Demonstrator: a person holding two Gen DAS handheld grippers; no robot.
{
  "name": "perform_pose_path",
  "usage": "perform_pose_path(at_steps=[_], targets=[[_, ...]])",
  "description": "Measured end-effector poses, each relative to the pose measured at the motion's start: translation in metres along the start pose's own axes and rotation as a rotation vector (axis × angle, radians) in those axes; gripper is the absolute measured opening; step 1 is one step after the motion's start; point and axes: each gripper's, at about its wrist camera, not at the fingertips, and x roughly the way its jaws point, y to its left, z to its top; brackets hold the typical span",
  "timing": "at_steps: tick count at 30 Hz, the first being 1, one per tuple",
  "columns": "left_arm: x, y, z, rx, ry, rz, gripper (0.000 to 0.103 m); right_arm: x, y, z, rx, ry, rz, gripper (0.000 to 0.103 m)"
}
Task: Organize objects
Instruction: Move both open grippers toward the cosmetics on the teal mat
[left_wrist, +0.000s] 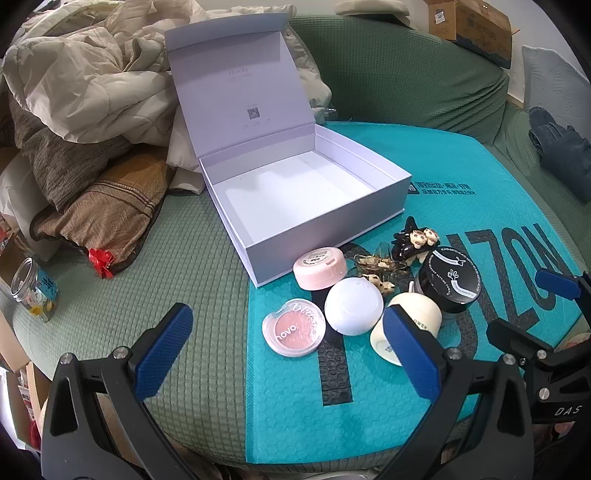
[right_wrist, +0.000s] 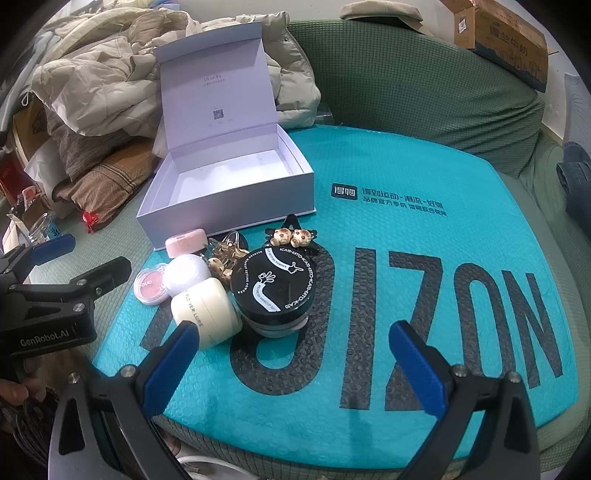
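An open white box (left_wrist: 303, 192) (right_wrist: 229, 192) with its lid up stands on the sofa, empty. In front of it on a teal mailer (left_wrist: 480, 229) (right_wrist: 406, 221) lie a pink blush compact (left_wrist: 293, 326) (right_wrist: 147, 285), a pink jar (left_wrist: 320, 267) (right_wrist: 184, 242), a white round case (left_wrist: 352, 305) (right_wrist: 186, 275), a cream jar (left_wrist: 413, 321) (right_wrist: 207, 312), a black jar (left_wrist: 452, 280) (right_wrist: 273, 288), and hair clips (left_wrist: 417, 240) (right_wrist: 291, 236). My left gripper (left_wrist: 286, 339) is open, just short of the compact. My right gripper (right_wrist: 295, 350) is open, just short of the black jar.
A heap of coats and blankets (left_wrist: 92, 96) (right_wrist: 92, 92) lies left of the box. A glass jar (left_wrist: 33, 291) stands at the far left. The green sofa back (left_wrist: 406, 74) rises behind. Cardboard boxes (right_wrist: 506, 40) sit at the top right, dark jeans (left_wrist: 557, 147) at right.
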Motion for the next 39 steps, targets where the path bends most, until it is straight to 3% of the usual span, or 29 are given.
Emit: perform_pose_path(at_steps=[28,39], targets=[[0.0011,0.0003,-0.0004,-0.005,0.013,0.006,0.103,-0.0065,0.0001,-0.0018,0.003,0.0,0.004,0.103],[0.0072,0.008,-0.0069,-0.025,0.039,0.006,0.103,-0.0001,0.007,-0.0037,-0.005,0.008,0.058,0.103]])
